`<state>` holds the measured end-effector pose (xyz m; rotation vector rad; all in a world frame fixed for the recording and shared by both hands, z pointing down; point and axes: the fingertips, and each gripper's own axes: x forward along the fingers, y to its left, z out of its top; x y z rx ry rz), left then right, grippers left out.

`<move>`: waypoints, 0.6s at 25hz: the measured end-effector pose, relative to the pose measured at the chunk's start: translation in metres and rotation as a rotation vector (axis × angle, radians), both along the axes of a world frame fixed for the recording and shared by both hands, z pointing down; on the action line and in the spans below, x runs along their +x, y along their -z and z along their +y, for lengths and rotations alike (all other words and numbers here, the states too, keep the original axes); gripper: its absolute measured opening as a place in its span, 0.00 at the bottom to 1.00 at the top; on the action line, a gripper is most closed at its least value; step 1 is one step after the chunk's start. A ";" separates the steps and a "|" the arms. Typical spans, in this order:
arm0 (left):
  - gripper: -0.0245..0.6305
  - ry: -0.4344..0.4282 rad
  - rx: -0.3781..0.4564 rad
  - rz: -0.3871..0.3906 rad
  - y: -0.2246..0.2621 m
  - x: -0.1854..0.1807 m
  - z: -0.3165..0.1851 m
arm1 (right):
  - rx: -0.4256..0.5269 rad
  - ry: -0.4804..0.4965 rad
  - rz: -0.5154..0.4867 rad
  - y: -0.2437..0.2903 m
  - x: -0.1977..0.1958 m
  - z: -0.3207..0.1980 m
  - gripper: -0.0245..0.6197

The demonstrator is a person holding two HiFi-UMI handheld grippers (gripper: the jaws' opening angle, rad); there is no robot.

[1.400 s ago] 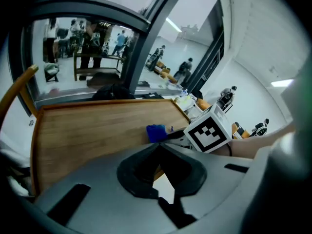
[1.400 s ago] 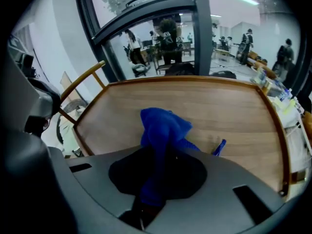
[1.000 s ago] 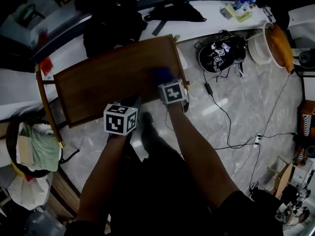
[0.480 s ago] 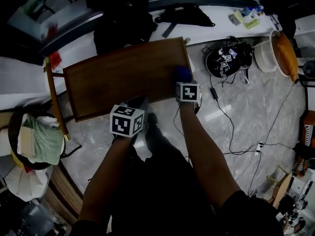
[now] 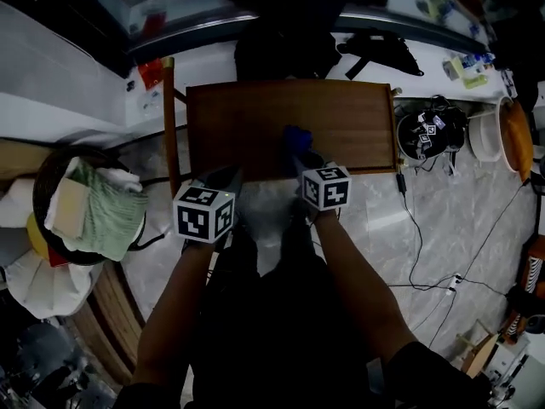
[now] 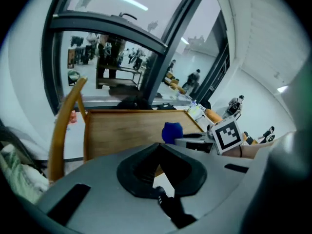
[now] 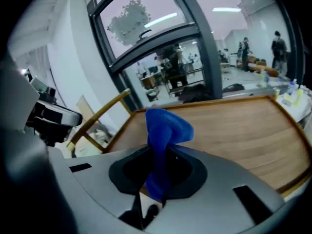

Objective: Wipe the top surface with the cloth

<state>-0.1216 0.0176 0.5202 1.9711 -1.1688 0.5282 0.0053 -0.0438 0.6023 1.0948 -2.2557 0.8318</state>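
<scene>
A: State of right gripper [image 7: 157, 165]?
B: Jaws clamped on the blue cloth [image 7: 165, 126]. The cloth bunches up past the tips.
A: Where's the cloth?
B: Centre of the head view, over the near-edge strip of the wooden table top [image 5: 255, 113], about mid-width. Can't tell if it touches the wood.
A: And left gripper [image 6: 159, 149]?
B: Jaws together, nothing between them. In the head view it's left of the right gripper, tips at the table's near edge, apart from the cloth.
A: Table details?
B: Rectangular, raised rim, with a wooden rail [image 5: 168, 122] along its left end.
A: Surroundings, quick.
B: Green towel [image 5: 106, 216] piled at the left of frame. Black helmet-like item [image 5: 428, 132] with square markers on the marble floor at the right. Cables [image 5: 426, 245] trail to the lower right.
</scene>
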 end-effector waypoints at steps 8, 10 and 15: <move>0.06 0.080 -0.008 -0.040 -0.001 -0.118 0.047 | -0.125 0.274 -0.065 -0.037 -0.220 0.070 0.15; 0.06 0.091 -0.014 -0.041 -0.004 -0.132 0.057 | -0.142 0.329 -0.031 -0.042 -0.246 0.080 0.15; 0.06 0.092 -0.028 -0.032 -0.011 -0.141 0.066 | -0.130 0.432 0.144 -0.059 -0.265 0.085 0.15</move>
